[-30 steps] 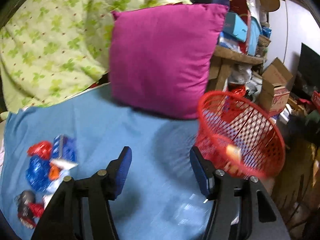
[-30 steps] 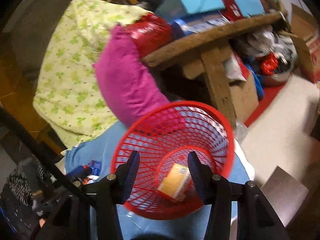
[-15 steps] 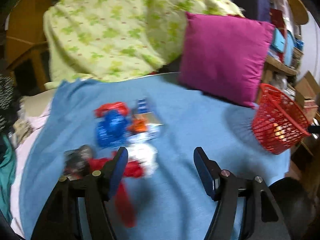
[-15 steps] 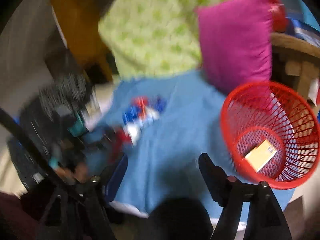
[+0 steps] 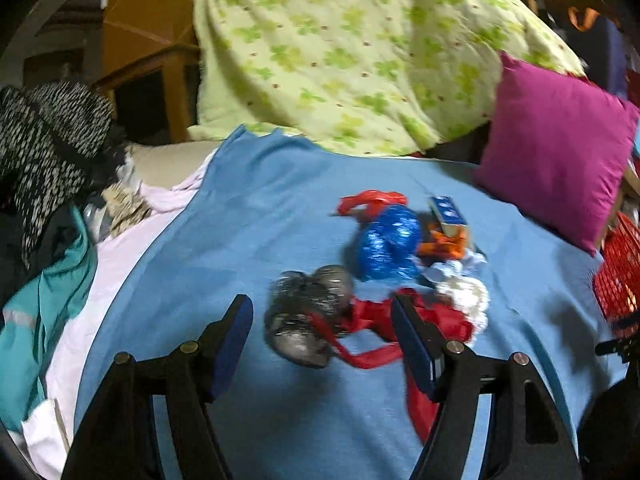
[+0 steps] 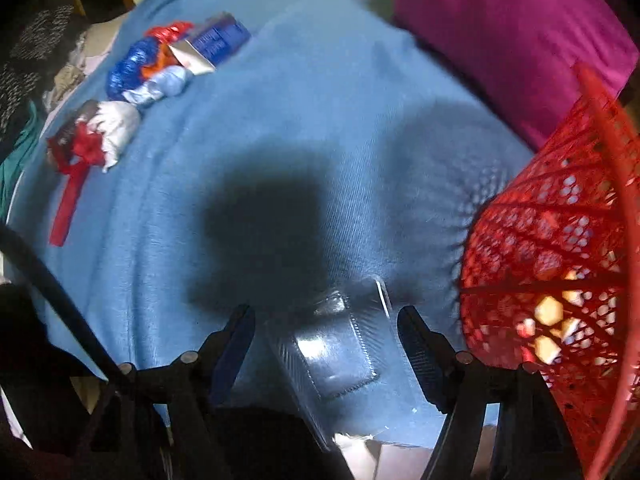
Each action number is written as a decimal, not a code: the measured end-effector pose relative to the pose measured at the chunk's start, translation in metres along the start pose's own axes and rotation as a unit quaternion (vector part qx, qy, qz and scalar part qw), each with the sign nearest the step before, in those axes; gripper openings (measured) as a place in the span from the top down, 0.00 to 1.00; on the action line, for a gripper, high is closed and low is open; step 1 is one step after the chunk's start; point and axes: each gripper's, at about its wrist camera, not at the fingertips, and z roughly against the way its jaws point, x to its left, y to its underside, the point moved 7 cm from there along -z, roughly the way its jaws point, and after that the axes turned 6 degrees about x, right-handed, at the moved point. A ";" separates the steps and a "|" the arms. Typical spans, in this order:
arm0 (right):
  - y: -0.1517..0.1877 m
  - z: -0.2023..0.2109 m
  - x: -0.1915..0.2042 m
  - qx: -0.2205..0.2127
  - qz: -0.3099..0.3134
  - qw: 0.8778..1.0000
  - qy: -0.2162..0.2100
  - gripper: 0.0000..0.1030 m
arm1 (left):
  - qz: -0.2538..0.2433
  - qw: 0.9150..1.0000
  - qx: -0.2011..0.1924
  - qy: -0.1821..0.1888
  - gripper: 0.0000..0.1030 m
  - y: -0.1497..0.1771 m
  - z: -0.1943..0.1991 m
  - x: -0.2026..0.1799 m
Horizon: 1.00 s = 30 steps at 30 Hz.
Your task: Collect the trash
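Left tool [image 5: 322, 336] spread before silver wrapper [image 5: 306, 316]; right tool [image 6: 326, 344], jaws just narrowing, straddles clear packaging [image 6: 340, 344] unpinched

We are seeing blue sheet [image 5: 248, 216] covering bed. Lying on it toward far left corner: trash cluster, with blue foil wrapper [image 5: 386, 248], silver wrapper [image 5: 308, 316], red ribbon [image 5: 372, 354], white crumpled bag [image 5: 464, 300], small blue box [image 5: 448, 210]. Clear plastic pack [image 6: 340, 344] is lying at near edge. Magenta pillow [image 5: 556, 160] is resting along far right edge; red basket [image 6: 560, 272] is sitting at right edge.
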 end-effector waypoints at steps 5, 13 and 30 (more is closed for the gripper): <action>-0.009 0.007 0.004 -0.021 -0.002 1.000 0.002 0.48 | 0.045 0.999 0.011 -0.003 0.30 0.003 -0.013 0.025; -0.023 0.120 0.015 -0.175 -0.029 0.983 -0.055 0.48 | 0.062 0.997 0.040 0.007 0.30 0.009 -0.038 0.036; -0.008 0.217 -0.153 -0.336 -0.295 0.895 -0.014 0.25 | 0.073 0.990 0.098 0.073 0.28 0.002 -0.079 0.029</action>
